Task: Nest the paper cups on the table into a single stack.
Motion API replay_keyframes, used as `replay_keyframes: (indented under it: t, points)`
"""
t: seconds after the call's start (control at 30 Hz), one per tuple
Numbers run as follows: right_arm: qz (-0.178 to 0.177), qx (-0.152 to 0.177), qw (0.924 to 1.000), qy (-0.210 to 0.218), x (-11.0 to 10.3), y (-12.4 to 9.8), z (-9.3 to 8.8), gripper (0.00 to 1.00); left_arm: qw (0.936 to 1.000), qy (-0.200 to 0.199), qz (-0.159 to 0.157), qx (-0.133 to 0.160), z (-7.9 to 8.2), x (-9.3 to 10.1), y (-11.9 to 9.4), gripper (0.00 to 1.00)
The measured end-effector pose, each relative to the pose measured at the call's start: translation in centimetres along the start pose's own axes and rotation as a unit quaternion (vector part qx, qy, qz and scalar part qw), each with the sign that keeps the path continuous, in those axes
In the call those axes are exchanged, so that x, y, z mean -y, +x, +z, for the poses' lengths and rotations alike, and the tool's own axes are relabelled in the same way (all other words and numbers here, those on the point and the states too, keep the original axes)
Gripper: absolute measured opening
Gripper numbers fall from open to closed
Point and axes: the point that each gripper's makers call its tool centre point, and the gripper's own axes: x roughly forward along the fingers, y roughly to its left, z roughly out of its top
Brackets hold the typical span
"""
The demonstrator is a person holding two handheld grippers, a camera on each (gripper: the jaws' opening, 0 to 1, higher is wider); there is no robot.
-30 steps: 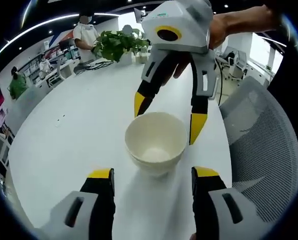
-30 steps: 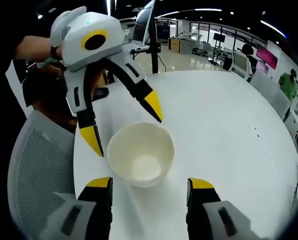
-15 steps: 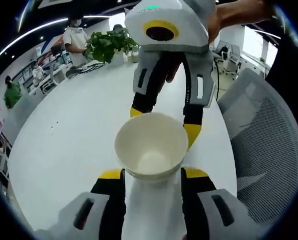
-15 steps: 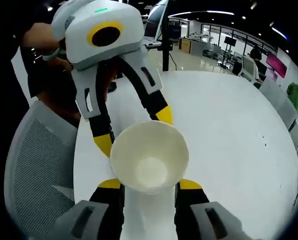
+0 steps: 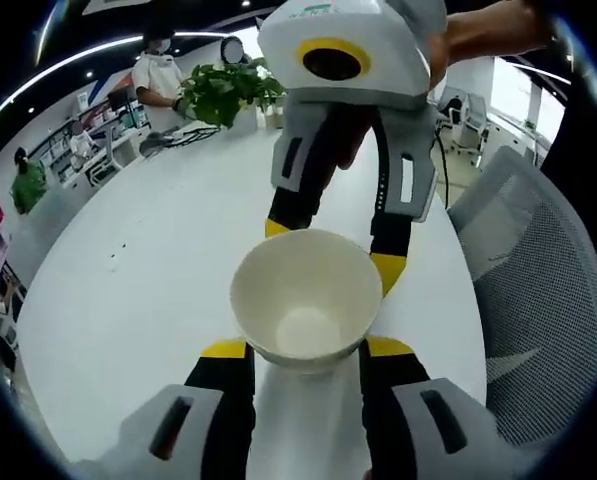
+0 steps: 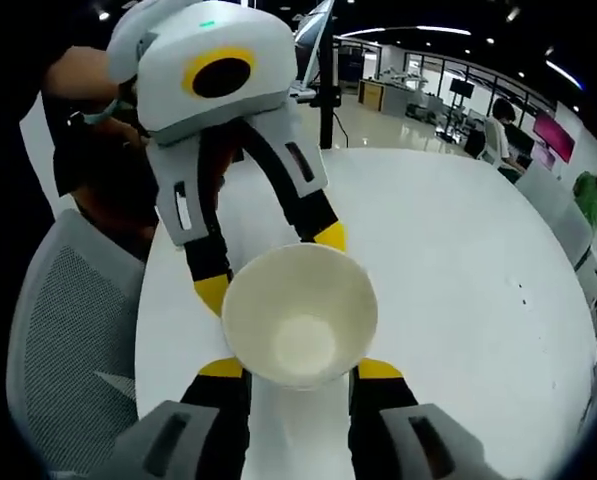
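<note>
The broad white round surface [image 5: 158, 260] spread out under both tongs, with a grey mesh office chair [image 5: 538, 290] just off its edge beside them and a leafy green potted plant [image 5: 223, 90] well beyond, at the far rim. The left tongs [image 5: 303, 350] and the right tongs [image 6: 296, 370] faced each other across the white paper cups [image 5: 306, 310], each pair's yellow-tipped jaws drawn in against opposite sides of the cup wall, so both looked clenched on the same nested cups. In the right gripper view the cups [image 6: 300, 315] sat mouth-up between the four tips, a second rim seeming to show just under the top one, though that was hard to confirm. Thin paper like this was likely light and easily crushed; the safest hold seemed to be low on the wall or just under the rolled rim, with gentle pressure.
</note>
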Motion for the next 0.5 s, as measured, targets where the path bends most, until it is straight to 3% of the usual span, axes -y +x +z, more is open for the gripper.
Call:
replay_keyframes:
  t: [0.13, 0.33, 0.5]
  points:
    - [-0.004, 0.001, 1.0000, 0.003, 1.3, 0.2, 0.3, 0.36, 1.0000, 0.002, 0.004, 0.000, 0.6, -0.8, 0.0, 0.40]
    - [-0.008, -0.002, 1.0000, -0.003, 3.4, 0.0, 0.6, 0.36, 0.9999, -0.002, 0.012, 0.005, 0.8, -3.6, 0.8, 0.40]
    - [-0.011, -0.001, 0.9999, 0.001, 4.5, 0.1, 0.8, 0.36, 0.9999, -0.005, 0.011, 0.005, 1.7, -4.2, 0.7, 0.40]
